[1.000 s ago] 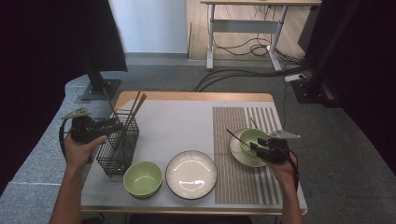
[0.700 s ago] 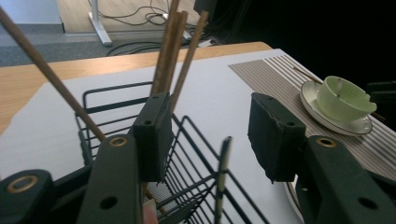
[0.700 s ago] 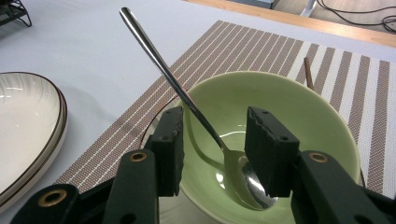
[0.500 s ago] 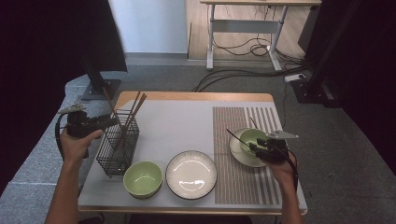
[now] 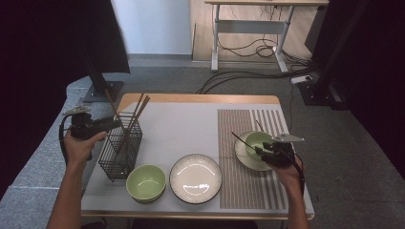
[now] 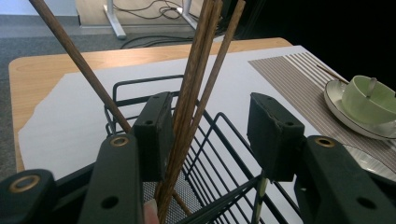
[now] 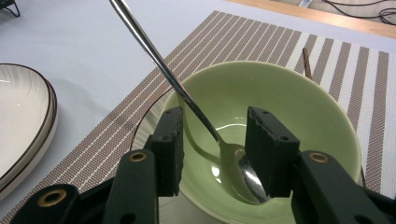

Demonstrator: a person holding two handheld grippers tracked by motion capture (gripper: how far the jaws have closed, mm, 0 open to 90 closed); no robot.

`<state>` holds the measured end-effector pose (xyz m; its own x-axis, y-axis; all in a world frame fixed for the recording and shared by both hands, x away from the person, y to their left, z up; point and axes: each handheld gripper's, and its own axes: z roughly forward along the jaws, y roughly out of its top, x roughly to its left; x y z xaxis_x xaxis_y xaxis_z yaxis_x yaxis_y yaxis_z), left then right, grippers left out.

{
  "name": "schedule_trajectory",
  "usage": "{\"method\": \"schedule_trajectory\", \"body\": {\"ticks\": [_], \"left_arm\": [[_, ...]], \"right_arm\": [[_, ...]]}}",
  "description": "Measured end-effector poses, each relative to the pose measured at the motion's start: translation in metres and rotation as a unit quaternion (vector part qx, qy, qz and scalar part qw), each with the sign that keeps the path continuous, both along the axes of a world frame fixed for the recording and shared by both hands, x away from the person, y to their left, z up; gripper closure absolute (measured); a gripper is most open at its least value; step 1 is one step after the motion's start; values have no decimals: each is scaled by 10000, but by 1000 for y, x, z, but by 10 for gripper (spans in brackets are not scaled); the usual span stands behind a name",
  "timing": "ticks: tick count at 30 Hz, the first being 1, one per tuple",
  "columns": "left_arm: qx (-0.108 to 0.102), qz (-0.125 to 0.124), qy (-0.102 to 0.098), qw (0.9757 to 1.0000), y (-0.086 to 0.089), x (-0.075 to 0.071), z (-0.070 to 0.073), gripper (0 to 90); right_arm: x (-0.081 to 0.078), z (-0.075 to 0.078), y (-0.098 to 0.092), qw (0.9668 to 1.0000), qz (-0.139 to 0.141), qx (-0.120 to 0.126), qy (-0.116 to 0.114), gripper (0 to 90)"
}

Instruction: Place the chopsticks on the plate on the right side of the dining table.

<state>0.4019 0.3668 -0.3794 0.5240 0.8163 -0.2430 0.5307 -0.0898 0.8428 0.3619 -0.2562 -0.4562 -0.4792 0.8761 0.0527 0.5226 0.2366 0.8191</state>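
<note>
A black wire basket [image 5: 120, 145] stands at the table's left with several wooden chopsticks [image 5: 135, 114] leaning in it. My left gripper [image 5: 112, 125] sits at the basket's upper rim. Its jaws stand open around the chopsticks [image 6: 198, 79], which lie close to the left pad [image 6: 156, 135]. At the right, a green bowl [image 5: 257, 140] rests on a white saucer [image 5: 243, 157]. My right gripper [image 5: 260, 151] hovers over this bowl [image 7: 289, 93], open, with a metal spoon [image 7: 163, 70] passing loosely between its jaws.
A second green bowl [image 5: 145, 182] and a white plate [image 5: 196, 178] sit near the front edge. A striped placemat [image 5: 248, 191] covers the table's right part. A dark chopstick [image 5: 241, 140] lies by the saucer. A monitor stand is behind the basket.
My left gripper has shifted slightly left and back at the basket's rim. The right gripper and the bowl have stayed put.
</note>
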Motion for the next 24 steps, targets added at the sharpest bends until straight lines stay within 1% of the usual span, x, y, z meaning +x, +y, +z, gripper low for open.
{"method": "schedule_trajectory", "body": {"ticks": [6,11,14,17,20,24], "left_arm": [[50,103,-28,9999,5,7,-2,508],[58,160,-5,9999,9,12,-5,508],[36,199,5,9998,13,16,-7,509],[30,255,45,9997,15,20,-9,509],[21,272,81,9996,17,23,-11,509],[-15,297,82,9995,18,27,-13,510]], "right_arm": [[0,-1,1,10000,6,-41,25,572],[0,-2,1,10000,-26,-59,13,572],[-1,-1,0,10000,-36,-43,1,572],[-2,-2,-1,10000,-47,38,-4,572],[-3,-2,-2,10000,-47,35,0,571],[-5,-2,-4,10000,-83,51,-4,571]]}}
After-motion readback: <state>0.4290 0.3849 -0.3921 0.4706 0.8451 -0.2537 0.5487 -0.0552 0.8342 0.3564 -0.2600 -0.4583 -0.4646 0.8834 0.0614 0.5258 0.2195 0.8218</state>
